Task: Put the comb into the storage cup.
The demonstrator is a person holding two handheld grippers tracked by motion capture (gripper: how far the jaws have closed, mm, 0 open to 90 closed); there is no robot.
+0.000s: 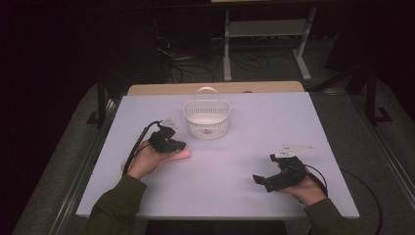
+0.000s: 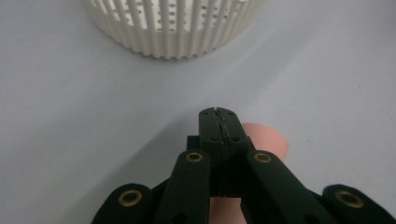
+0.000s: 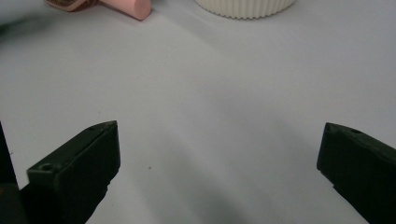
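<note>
My left gripper (image 1: 180, 145) (image 2: 218, 113) hovers low over the table with its jaws pressed together and nothing between them. A pink, round-ended cylinder (image 1: 182, 155) (image 2: 270, 138) (image 3: 135, 7) lies on the white table directly under and just beyond those jaws. A white slotted basket (image 1: 207, 119) (image 2: 173, 29) (image 3: 245, 6) with a handle stands a short way past it. My right gripper (image 1: 265, 168) (image 3: 219, 158) rests near the table's front right, pointing left, jaws spread wide and empty.
The white table top (image 1: 230, 161) ends in a wooden strip (image 1: 215, 88) at the back. Cables trail from both grippers. Beyond the table stand a dark floor, loose cables and a white frame (image 1: 266, 44).
</note>
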